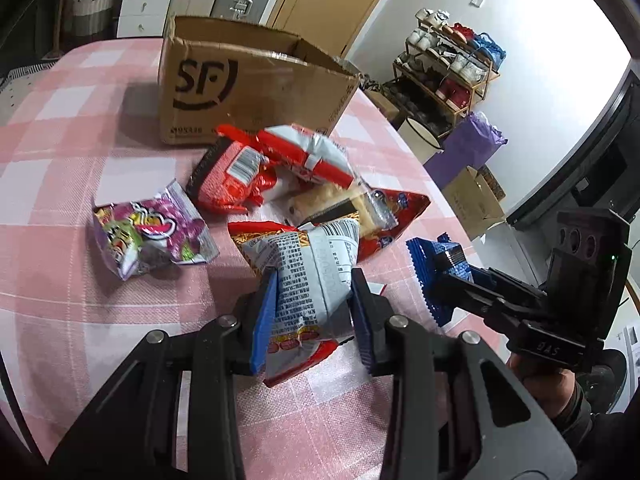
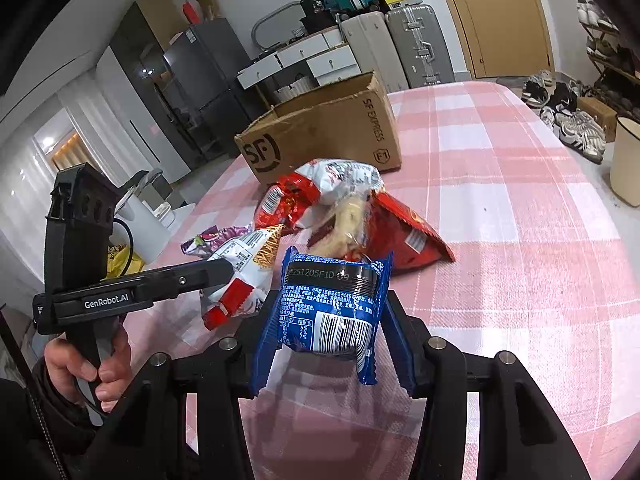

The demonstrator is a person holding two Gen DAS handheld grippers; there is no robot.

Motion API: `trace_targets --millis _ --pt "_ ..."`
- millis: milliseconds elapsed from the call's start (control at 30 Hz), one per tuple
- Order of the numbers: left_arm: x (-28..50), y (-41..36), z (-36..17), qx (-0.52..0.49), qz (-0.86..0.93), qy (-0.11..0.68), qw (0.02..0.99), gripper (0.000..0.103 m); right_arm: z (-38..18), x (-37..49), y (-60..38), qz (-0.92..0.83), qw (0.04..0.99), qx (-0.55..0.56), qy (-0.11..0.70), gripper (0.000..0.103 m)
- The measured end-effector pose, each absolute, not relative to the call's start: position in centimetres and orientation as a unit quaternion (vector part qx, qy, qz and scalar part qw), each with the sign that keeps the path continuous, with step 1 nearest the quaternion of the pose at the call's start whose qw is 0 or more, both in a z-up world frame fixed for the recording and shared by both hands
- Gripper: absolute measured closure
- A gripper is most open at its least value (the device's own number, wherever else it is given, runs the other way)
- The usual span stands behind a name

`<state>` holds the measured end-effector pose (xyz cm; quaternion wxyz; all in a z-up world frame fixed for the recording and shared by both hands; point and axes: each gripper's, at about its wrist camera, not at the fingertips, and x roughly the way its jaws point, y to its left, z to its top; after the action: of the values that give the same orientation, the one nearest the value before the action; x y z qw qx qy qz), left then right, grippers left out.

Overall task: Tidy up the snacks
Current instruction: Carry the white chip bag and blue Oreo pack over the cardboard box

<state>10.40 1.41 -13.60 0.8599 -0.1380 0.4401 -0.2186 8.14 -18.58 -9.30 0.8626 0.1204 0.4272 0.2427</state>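
Observation:
My left gripper (image 1: 314, 280) is shut on a grey-white and red snack packet (image 1: 316, 264), held just above the pink checked table. In the right wrist view the same gripper (image 2: 218, 276) comes in from the left with that packet (image 2: 240, 276). My right gripper (image 2: 333, 300) is shut on a blue biscuit packet (image 2: 332, 312); from the left wrist view it (image 1: 448, 276) sits at the right with the blue packet (image 1: 430, 252). Behind both lies a pile of red and white snack bags (image 1: 256, 172), with a purple packet (image 1: 152, 236) to its left. An open cardboard box (image 1: 256, 84) stands beyond the pile.
The table's pink checked cloth (image 2: 520, 208) stretches bare to the right of the pile. A shoe rack (image 1: 448, 64), a purple bag (image 1: 468, 148) and a white bucket (image 2: 628, 160) stand off the table's far side. A hand (image 2: 80, 364) grips the left tool's handle.

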Motion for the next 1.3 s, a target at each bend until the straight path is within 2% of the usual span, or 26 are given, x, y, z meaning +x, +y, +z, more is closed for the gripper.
trace_targets --millis 700,1300 --pt "9.7 5.9 -3.0 -0.128 -0.213 0.352 0.903 0.071 -1.5 12.7 -14.9 0.299 0.874 0.112 0.366 0.053" --pt "14.9 9.2 7.1 -0.117 -0.202 0.308 0.922 0.071 5.9 20.8 -11.9 0.311 0.889 0.097 0.321 0.053"
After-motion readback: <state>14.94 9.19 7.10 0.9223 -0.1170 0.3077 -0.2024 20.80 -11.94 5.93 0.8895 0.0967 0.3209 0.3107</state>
